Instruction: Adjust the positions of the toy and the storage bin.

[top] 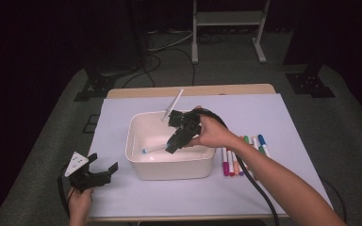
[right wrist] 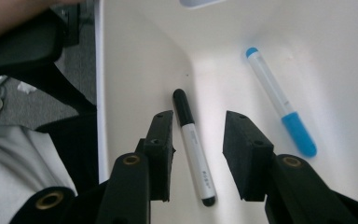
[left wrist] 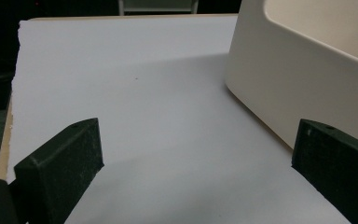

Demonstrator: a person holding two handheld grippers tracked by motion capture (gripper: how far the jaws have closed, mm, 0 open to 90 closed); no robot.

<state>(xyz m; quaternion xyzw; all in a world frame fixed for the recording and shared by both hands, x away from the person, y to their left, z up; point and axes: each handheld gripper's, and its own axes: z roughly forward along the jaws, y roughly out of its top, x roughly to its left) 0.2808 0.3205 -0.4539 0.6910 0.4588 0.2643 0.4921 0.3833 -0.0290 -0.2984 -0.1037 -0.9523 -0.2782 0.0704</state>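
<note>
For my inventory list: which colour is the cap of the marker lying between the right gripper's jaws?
Black; the marker shows best in the right gripper view.

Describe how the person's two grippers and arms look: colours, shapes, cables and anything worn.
Both grippers are black with two blocky, wedge-shaped fingers. The left gripper carries a grey three-cornered plate on top and a black cable. The right gripper trails a thick black cable; brass-coloured rivets mark its finger arms. Both forearms are bare, with no sleeves.

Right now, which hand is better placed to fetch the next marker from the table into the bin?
Right. The right gripper is over the white bin, jaws open, close to the markers on the table. The left gripper sits on the bin's far side.
</note>
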